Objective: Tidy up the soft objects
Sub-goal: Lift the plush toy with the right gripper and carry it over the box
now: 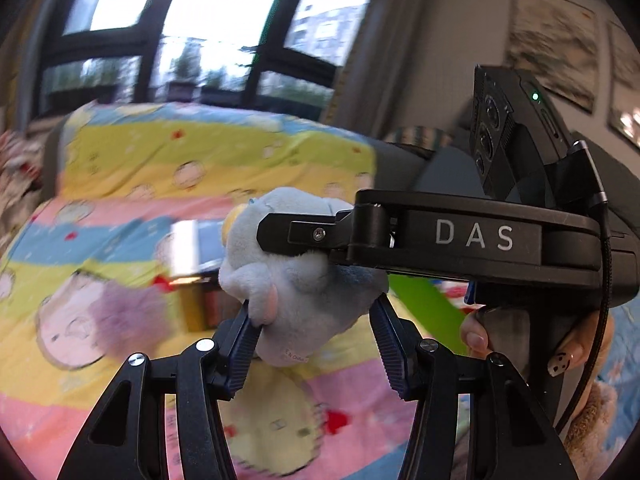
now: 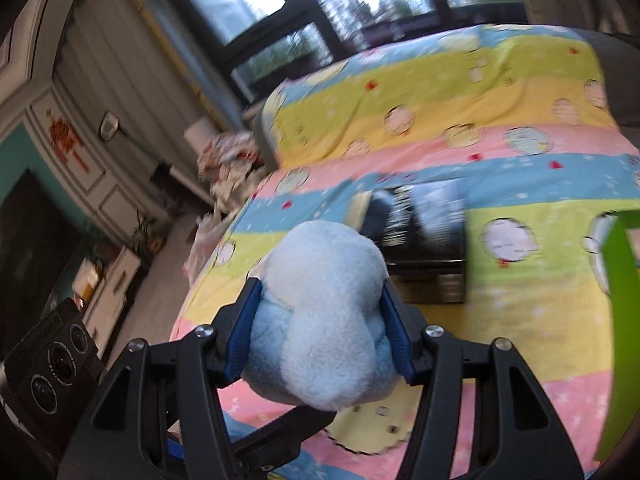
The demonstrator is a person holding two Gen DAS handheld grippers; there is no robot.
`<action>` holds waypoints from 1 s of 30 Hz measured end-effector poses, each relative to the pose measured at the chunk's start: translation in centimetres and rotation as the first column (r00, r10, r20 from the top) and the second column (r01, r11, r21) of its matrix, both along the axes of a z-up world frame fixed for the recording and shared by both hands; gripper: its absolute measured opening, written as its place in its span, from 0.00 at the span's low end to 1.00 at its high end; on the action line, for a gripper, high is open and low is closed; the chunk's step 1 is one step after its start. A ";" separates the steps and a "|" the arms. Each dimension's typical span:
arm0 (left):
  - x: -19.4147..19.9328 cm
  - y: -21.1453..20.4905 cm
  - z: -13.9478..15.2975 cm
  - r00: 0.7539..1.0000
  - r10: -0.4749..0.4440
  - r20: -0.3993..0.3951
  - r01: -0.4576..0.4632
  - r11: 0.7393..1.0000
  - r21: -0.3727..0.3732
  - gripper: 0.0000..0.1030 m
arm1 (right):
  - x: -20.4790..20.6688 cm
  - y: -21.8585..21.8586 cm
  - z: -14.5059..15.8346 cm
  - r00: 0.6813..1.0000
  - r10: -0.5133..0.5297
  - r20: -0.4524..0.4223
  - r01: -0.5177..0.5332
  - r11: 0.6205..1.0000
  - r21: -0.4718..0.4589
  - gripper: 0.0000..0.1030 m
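Left wrist view
Toy: a pale blue-grey plush toy (image 1: 296,280) of short soft fleece, rounded and lumpy, with a yellowish patch at its upper left, a pink patch low on its left side and a small white label at its bottom edge.
Place: the toy hangs in the air above the bed, whose striped cartoon-print bedsheet (image 1: 120,152) in pink, yellow and blue is blurred.
Left hand-held gripper (image 1: 316,328): its ribbed pads sit at the toy's lower left and lower right and pinch the fleece between them.
Right hand-held gripper (image 1: 304,236): it reaches in from the right, a black body lettered DAS, and one finger presses into the toy's upper part; a person's hand (image 1: 532,340) with painted nails grips its handle.

Right wrist view
Toy: here the plush (image 2: 324,320) shows a smooth, light blue bulging side, whiter at the top.
Right hand-held gripper (image 2: 322,332): clenched on the toy, the blue pads dent the fleece on both sides.
Place: aloft over the same bedsheet (image 2: 440,120), in front of a dark flat box (image 2: 432,236) lying on the bed.
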State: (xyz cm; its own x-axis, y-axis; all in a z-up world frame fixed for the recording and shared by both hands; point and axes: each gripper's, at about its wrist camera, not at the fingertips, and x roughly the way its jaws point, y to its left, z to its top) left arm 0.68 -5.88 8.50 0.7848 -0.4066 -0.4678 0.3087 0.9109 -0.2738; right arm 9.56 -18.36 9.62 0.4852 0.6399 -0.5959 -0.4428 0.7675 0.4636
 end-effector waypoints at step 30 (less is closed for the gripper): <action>12.2 -25.5 -2.6 0.885 -0.460 -0.069 0.462 0.887 0.021 0.54 | 0.6 -28.0 -4.3 0.769 -0.633 -0.090 0.636 0.745 0.202 0.45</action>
State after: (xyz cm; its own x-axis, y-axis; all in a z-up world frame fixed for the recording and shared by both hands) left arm 12.92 -31.35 5.88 0.4829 -0.6977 -0.5292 0.6799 0.6796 -0.2756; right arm 10.12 -46.35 5.33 0.8164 0.2965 -0.4955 0.1195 0.7529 0.6473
